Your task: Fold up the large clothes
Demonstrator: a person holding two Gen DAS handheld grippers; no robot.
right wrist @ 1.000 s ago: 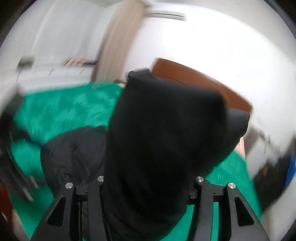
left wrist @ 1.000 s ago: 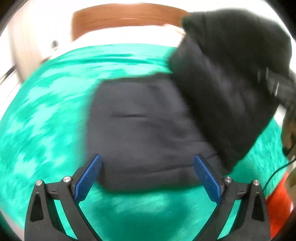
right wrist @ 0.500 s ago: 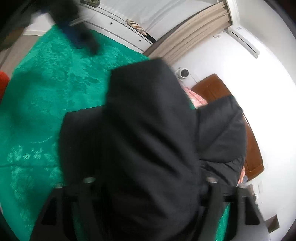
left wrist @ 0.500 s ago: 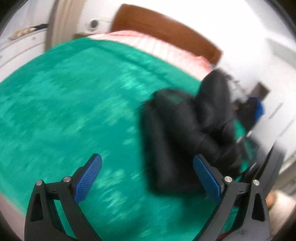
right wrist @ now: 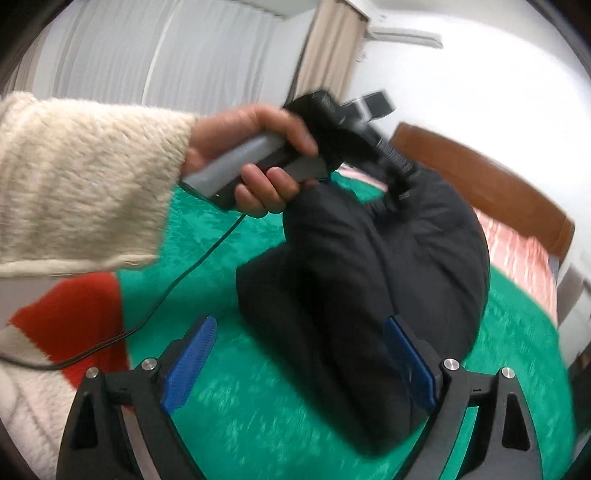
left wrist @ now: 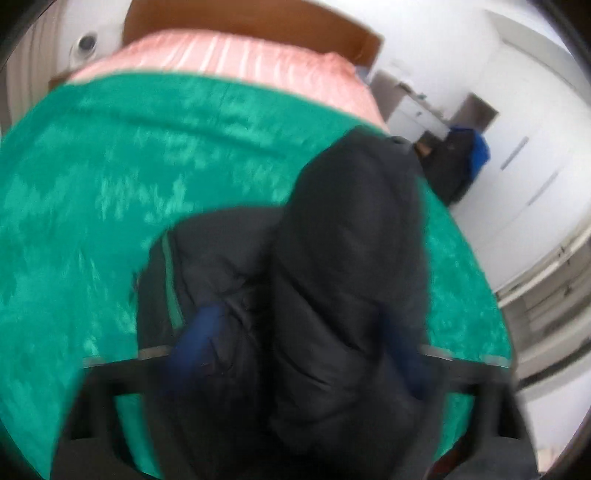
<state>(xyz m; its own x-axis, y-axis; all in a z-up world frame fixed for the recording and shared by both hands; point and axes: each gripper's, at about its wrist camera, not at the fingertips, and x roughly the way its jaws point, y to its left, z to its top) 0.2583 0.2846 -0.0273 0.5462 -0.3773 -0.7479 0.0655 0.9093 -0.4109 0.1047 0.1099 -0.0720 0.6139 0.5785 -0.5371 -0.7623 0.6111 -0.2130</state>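
A bulky black padded jacket lies partly folded on the green bedspread. In the left wrist view it fills the space between my left gripper's blurred blue pads, which stand wide apart over it. In the right wrist view the jacket lies ahead of my right gripper, whose jaws are open and empty just above the bedspread. A hand in a cream sleeve holds the left gripper's handle at the jacket's far edge; its fingertips are buried in the fabric.
A pink striped pillow and a brown headboard lie at the far end of the bed. A black cable trails across the bedspread. A red and white garment is at the near left. Dark clothes sit beside the bed.
My right gripper has let go of the jacket and pulled back, open. My left gripper has swung from beside the jacket onto it. The jacket now lies folded over itself.
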